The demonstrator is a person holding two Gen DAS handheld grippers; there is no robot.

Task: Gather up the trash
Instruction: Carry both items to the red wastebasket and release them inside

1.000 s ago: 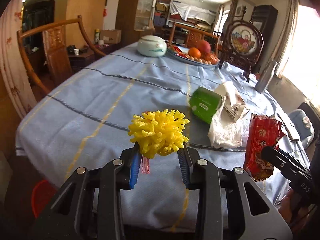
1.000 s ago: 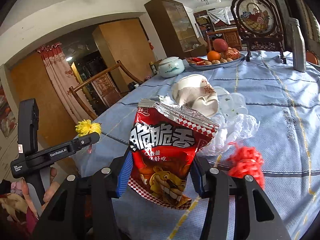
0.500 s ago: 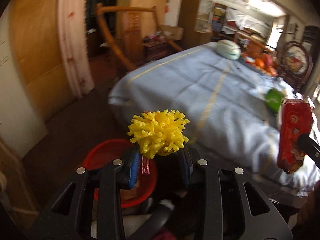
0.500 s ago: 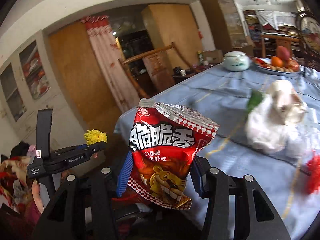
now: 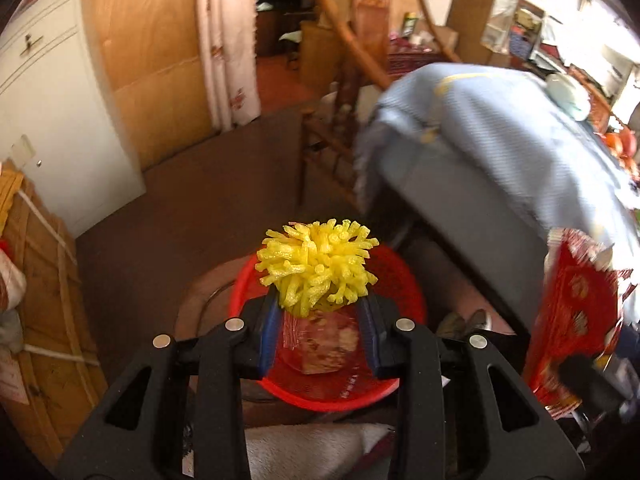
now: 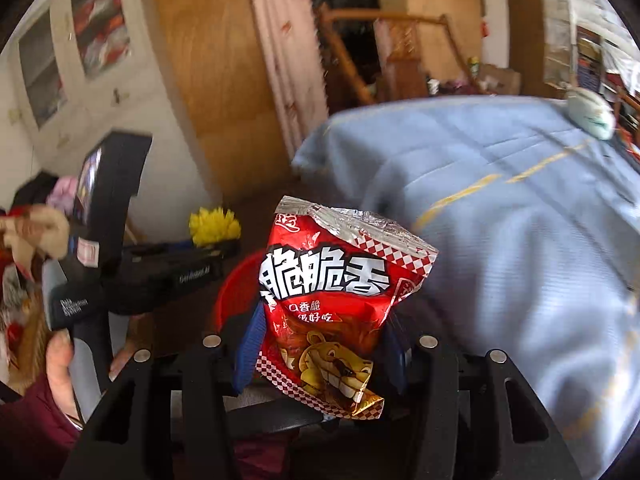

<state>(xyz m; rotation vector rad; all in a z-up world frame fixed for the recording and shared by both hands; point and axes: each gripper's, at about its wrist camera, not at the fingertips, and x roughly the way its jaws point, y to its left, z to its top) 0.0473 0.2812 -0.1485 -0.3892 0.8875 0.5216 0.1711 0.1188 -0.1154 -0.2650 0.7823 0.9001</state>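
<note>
Both tongs have swung off the bench to the red bin (image 5: 404, 280): left tongs (image 5: 320, 320) clench the yellow foam tuft (image 5: 316, 266), right tongs (image 6: 320, 356) the snack bag (image 6: 340, 300), ready for dropping.

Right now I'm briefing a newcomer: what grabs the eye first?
A bright yellow foam pompom clamped in the left gripper, just above a round red plastic basket on the floor. A crinkled red snack bag fills the right gripper beside the blue-clothed table.
</note>
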